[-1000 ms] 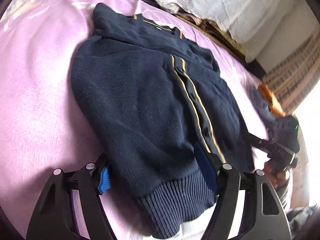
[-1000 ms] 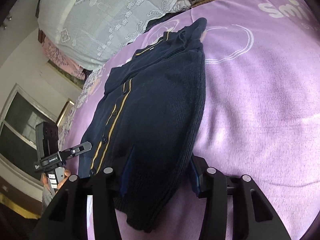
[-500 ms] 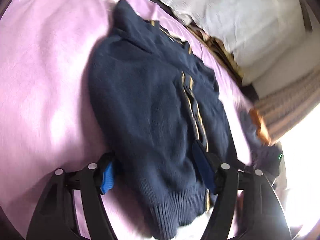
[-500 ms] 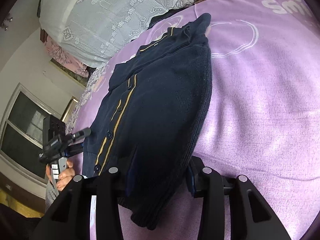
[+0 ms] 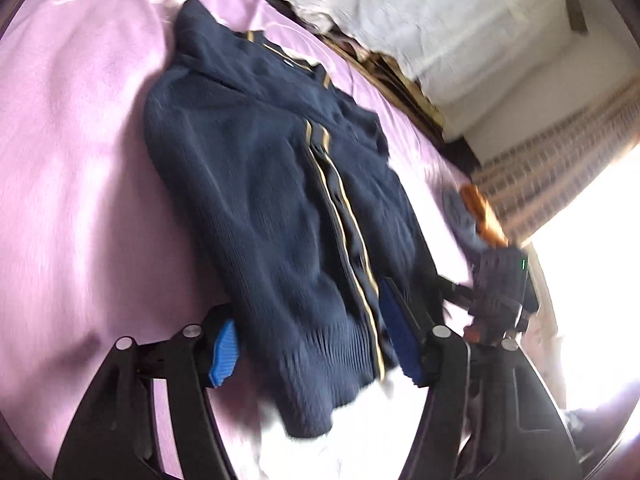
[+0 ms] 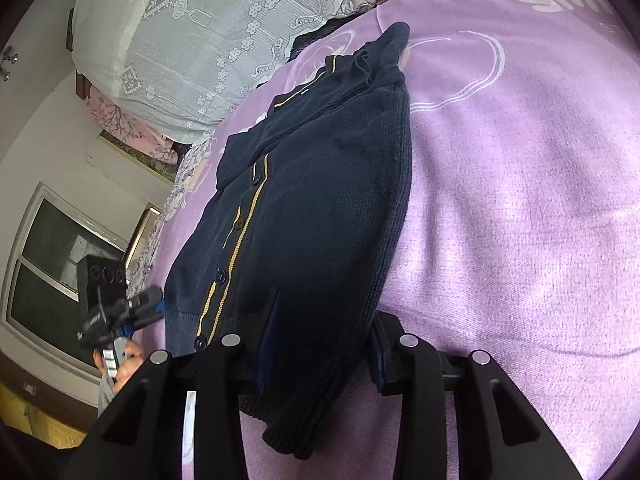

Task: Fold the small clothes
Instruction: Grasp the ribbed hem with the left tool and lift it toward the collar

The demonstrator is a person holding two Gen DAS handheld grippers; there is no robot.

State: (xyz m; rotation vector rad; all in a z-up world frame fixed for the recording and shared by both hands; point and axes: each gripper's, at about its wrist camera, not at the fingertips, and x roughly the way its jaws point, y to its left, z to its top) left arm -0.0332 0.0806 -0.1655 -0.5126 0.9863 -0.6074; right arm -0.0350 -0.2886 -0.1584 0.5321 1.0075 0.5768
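Note:
A small navy knit cardigan (image 5: 272, 200) with two gold stripes down its buttoned front lies flat on a pink-purple bedsheet (image 5: 72, 184). It also shows in the right wrist view (image 6: 320, 208), sleeves folded in. My left gripper (image 5: 312, 344) is open, its blue pads either side of the ribbed hem. My right gripper (image 6: 320, 360) is open, its fingers straddling the hem corner on the other side. The left gripper also shows in the right wrist view (image 6: 120, 316), at the far hem edge. The right gripper shows in the left wrist view (image 5: 496, 292).
A white lace cover (image 6: 208, 32) is piled at the head of the bed. A window (image 6: 52, 268) is at the left. The sheet (image 6: 520, 200) stretches wide beside the cardigan. Bright glare fills the right of the left wrist view.
Both grippers have shifted along the hem end of the cardigan; the left view swung and is blurred. The cardigan lies as before and neither gripper has closed.

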